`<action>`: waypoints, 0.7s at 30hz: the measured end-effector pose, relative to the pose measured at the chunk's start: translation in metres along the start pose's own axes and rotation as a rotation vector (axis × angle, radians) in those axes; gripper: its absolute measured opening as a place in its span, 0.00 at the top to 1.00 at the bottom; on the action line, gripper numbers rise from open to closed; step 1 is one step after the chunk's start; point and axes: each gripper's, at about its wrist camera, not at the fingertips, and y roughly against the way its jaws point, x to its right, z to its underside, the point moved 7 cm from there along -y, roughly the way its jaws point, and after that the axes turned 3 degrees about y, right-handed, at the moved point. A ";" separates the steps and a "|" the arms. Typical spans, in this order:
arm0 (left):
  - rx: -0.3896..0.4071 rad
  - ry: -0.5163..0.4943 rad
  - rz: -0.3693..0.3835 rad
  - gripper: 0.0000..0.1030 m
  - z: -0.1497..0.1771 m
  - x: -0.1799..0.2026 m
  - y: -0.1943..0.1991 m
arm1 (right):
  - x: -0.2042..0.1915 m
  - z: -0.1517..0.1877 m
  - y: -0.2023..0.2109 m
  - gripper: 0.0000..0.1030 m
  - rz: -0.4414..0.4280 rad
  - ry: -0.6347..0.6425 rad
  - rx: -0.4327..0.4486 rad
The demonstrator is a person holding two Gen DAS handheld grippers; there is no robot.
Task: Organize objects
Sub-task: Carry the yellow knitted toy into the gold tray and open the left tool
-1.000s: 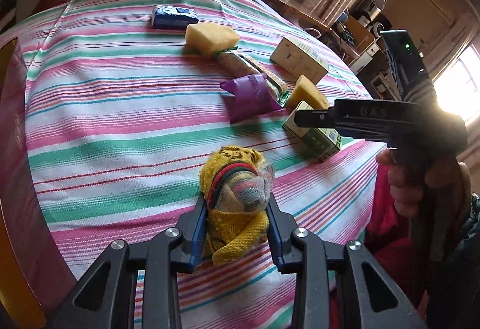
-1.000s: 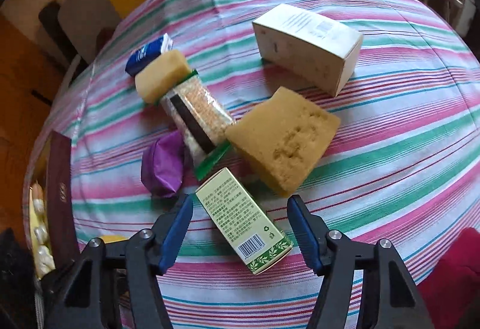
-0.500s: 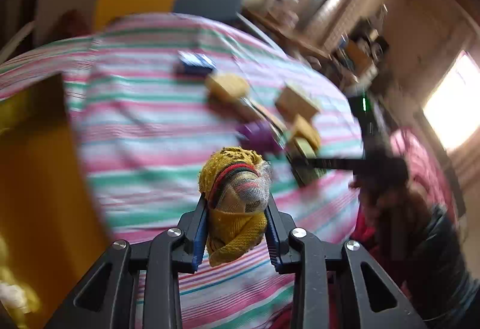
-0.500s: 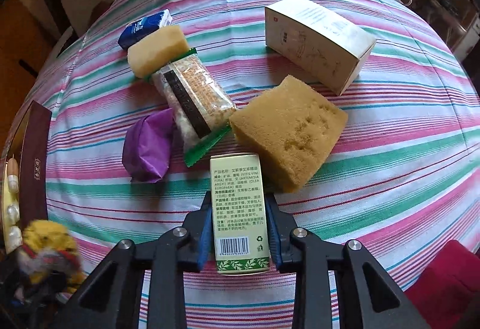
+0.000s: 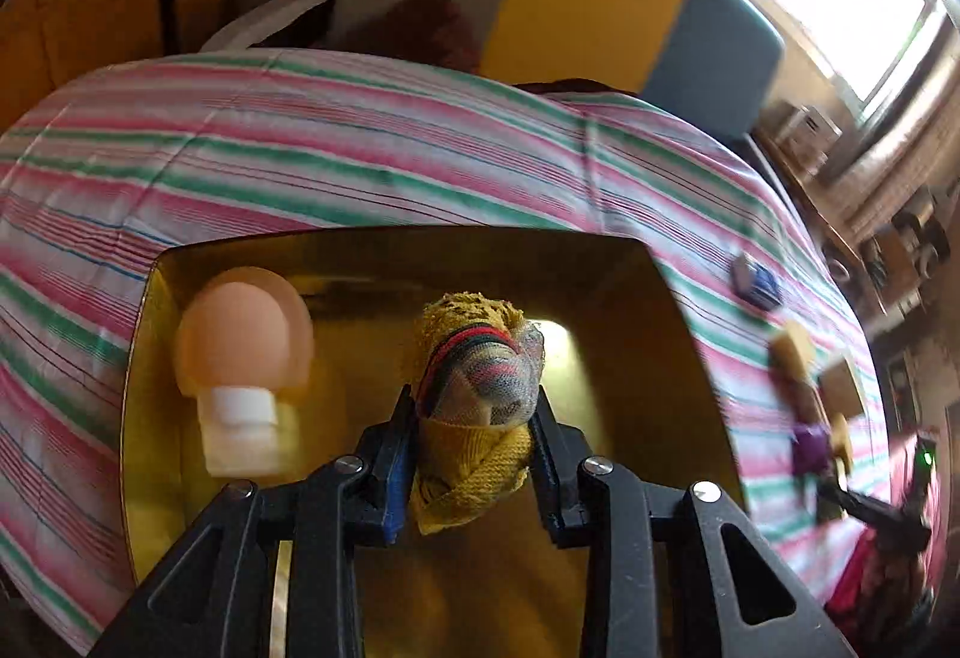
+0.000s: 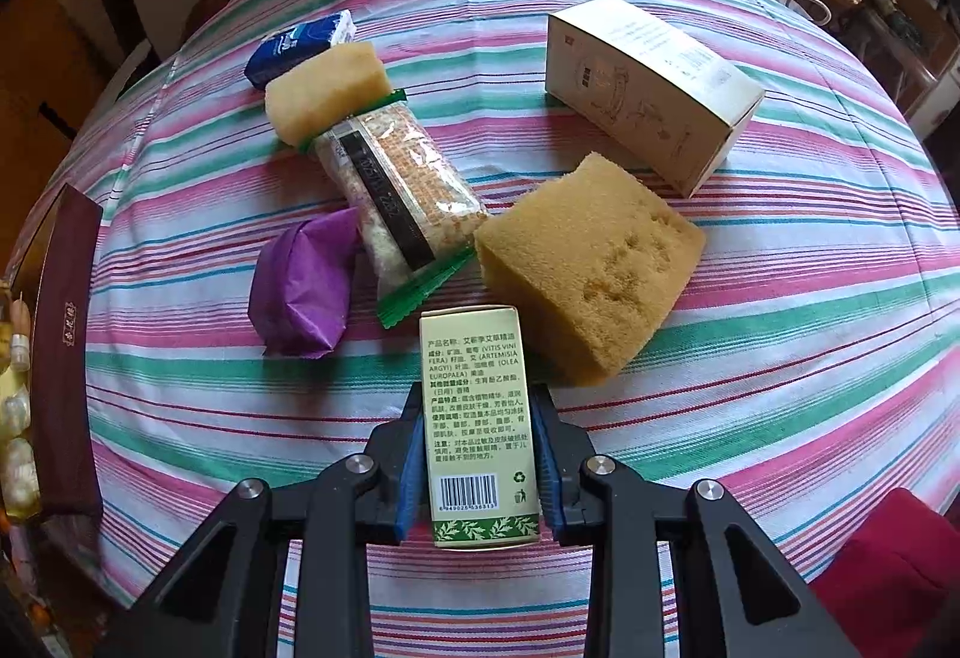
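Here my left hand-held gripper clamps a yellow knitted toy above the gold tray, which holds one bulb-shaped bottle at its left side; the tray's right half lies bare. My right hand-held gripper, whose jaws have just been closing, pinches the green box on the striped worktop. Beside it lie two sponges, one purple packet, one cracker pack, one blue packet and one white box. Open cloth runs toward the near edge.

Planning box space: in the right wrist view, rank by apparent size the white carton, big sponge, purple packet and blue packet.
1. white carton and big sponge: alike, unranked
2. purple packet
3. blue packet, though it lies farthest away
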 end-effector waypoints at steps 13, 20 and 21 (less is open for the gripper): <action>0.018 0.001 -0.127 0.49 -0.012 -0.030 -0.010 | 0.000 0.009 0.008 0.69 0.019 0.020 -0.002; 0.078 0.021 -0.127 0.44 -0.005 -0.033 0.021 | -0.011 0.022 0.020 0.70 0.037 0.034 0.000; 0.092 0.022 -0.141 0.44 0.000 -0.032 0.028 | -0.011 0.023 0.021 0.70 0.038 0.035 0.001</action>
